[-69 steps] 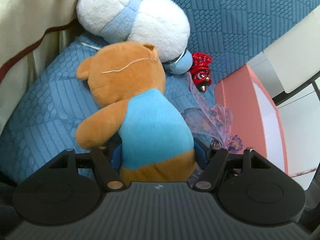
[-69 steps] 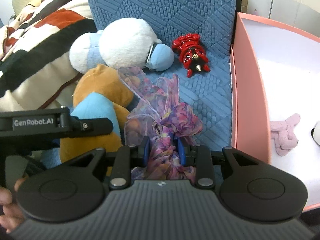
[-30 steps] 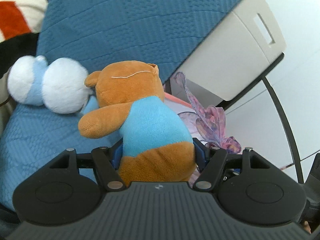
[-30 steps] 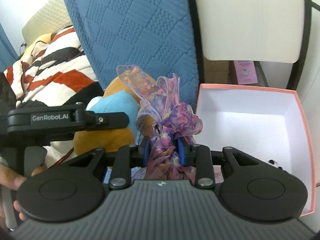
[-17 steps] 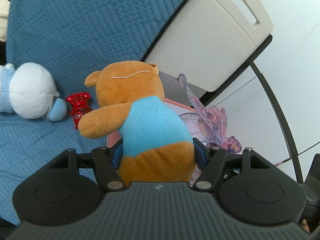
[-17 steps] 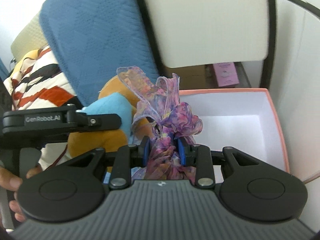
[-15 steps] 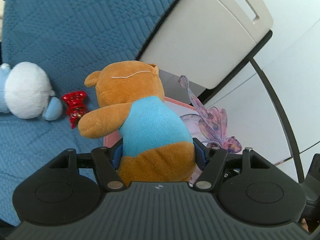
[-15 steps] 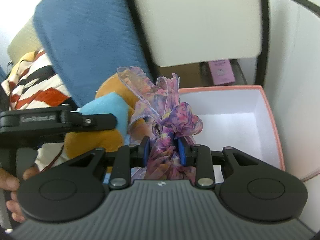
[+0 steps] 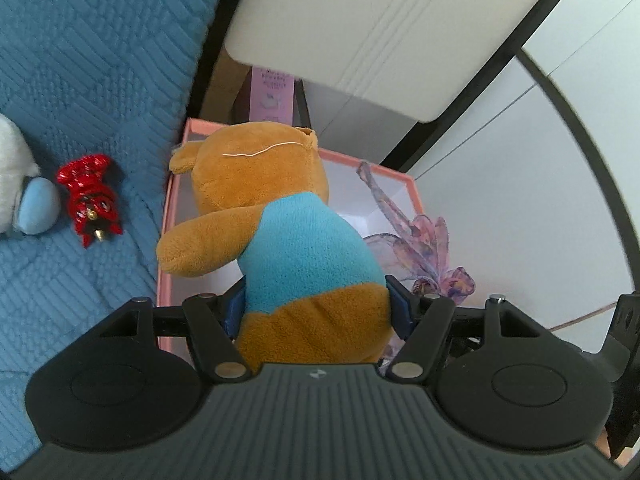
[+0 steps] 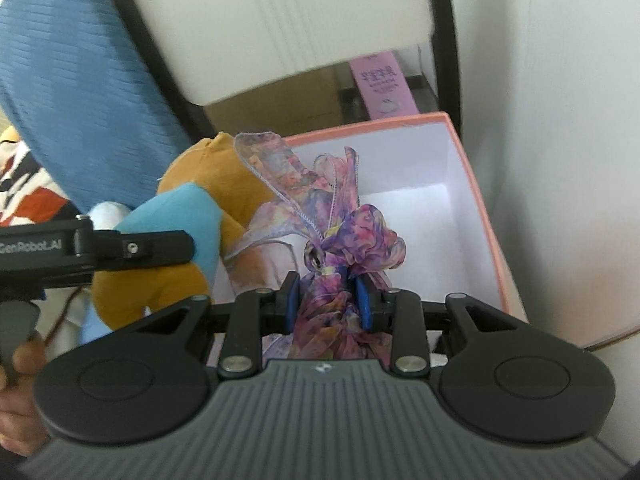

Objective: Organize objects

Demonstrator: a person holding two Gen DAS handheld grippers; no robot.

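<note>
Plush bear [image 9: 308, 248] is clamped around its lower body by the left tool [image 9: 318, 308], blue pads pressed into both sides of the orange and light blue fur. Bear's held upright with its back to the camera, one arm sticking out to the left, and it's up in the air over the near-left part of the pink box [image 9: 168, 216]. Left tool points forward and a bit down at the box.

Right tool [image 10: 328, 300] is squeezed narrow on a purple ribbon bow [image 10: 340, 240], loops fanning up above the pads. It's also held over the open pink box [image 10: 476, 208], aimed at the white inside. In the right wrist view you can see the left tool's black body coming in from the left edge with the bear just beside the bow, so both hands are close together, side by side above the box.

On the blue cushion [image 9: 80, 80] left of the box there's a small red toy [image 9: 90, 198] lying flat, and a white plush [image 9: 20, 196] at the frame edge. A purple carton [image 10: 384, 84] stands behind the box.
</note>
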